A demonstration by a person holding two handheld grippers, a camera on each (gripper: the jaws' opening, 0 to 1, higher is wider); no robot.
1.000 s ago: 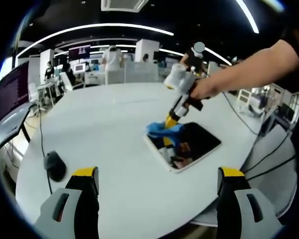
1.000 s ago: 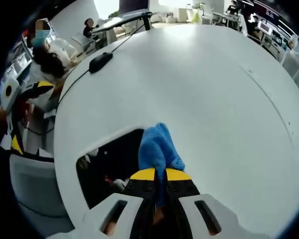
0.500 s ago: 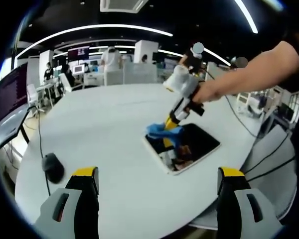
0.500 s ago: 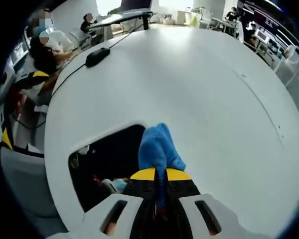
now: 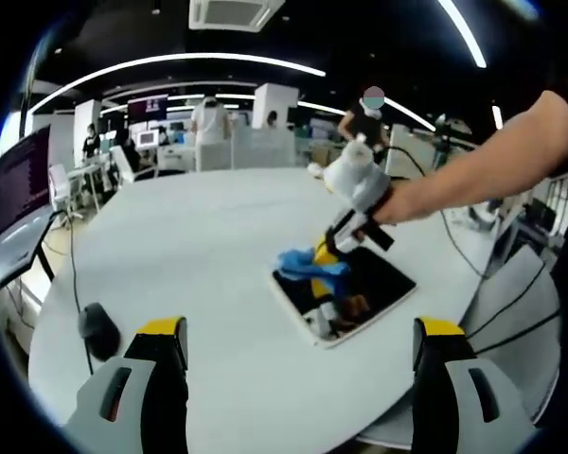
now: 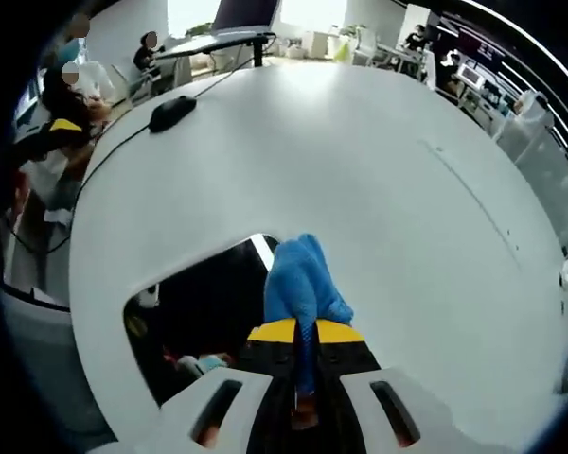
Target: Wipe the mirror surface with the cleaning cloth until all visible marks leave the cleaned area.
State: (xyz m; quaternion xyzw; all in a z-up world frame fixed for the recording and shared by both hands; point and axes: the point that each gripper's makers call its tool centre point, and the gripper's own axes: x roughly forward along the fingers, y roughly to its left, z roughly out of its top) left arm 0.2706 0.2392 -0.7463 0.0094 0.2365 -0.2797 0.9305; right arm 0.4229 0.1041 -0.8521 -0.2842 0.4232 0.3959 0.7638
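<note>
Office space surrounds a large round white desk (image 5: 189, 246) with workstations and people in the background. On the desk lies a flat rectangular dark mirror with a pale border (image 5: 374, 284), at roughly 3 o'clock from the desk centre in the left gripper view. A black computer mouse (image 5: 98, 323) sits near the desk edge at 8 o'clock, well apart from the mirror.

Right gripper (image 6: 299, 333): jaws closed tight on a bunched blue cleaning cloth (image 6: 301, 284). The cloth presses down at the mirror's edge, partly over the dark glass (image 6: 213, 307) and partly over the white desk. In the left gripper view a person's hand (image 5: 398, 200) drives this gripper.

Left gripper (image 5: 301, 355): jaws wide apart, holding nothing, hovering above the desk short of the mirror.

Step in hand, by judgement: wiping, with the cloth at one edge. Most of the glass lies at 7 to 9 o'clock from the cloth in the right gripper view. Next move calls for drawing the cloth across that area while maintaining downward contact.
</note>
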